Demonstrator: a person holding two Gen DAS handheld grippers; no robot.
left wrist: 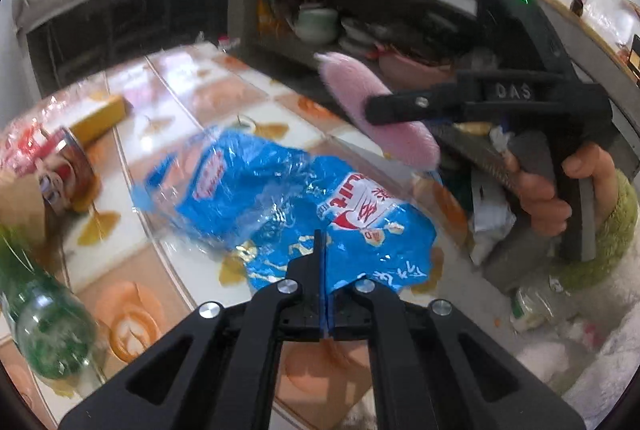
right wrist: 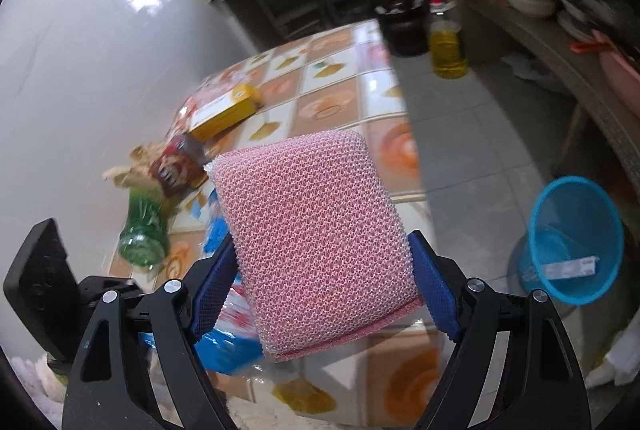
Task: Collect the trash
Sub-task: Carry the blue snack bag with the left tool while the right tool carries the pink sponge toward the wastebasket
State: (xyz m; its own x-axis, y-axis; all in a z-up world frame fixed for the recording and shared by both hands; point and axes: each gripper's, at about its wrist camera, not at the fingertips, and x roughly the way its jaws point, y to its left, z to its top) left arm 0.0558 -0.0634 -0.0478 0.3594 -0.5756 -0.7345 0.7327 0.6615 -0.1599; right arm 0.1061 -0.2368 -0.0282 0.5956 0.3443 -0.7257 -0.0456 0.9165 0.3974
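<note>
A crumpled blue plastic bag (left wrist: 280, 189) with red and white print lies over the tiled tabletop (left wrist: 172, 97). My left gripper (left wrist: 322, 236) is shut, and its tips pinch the bag's near edge. The bag (right wrist: 224, 346) also shows under the sponge in the right wrist view. My right gripper (right wrist: 322, 238) is shut on a pink mesh sponge (right wrist: 316, 238), with a blue pad on each side, and holds it above the table. In the left wrist view that right gripper (left wrist: 384, 109) comes in from the right with the sponge (left wrist: 360, 89), held by a hand (left wrist: 540, 189) in a green sleeve.
A green glass bottle (left wrist: 44, 326), a red can (left wrist: 68, 165) and a yellow box (left wrist: 102, 117) lie at the table's left. A blue waste basket (right wrist: 572, 242) stands on the floor to the right. An oil bottle (right wrist: 448, 45) and dish shelves stand beyond.
</note>
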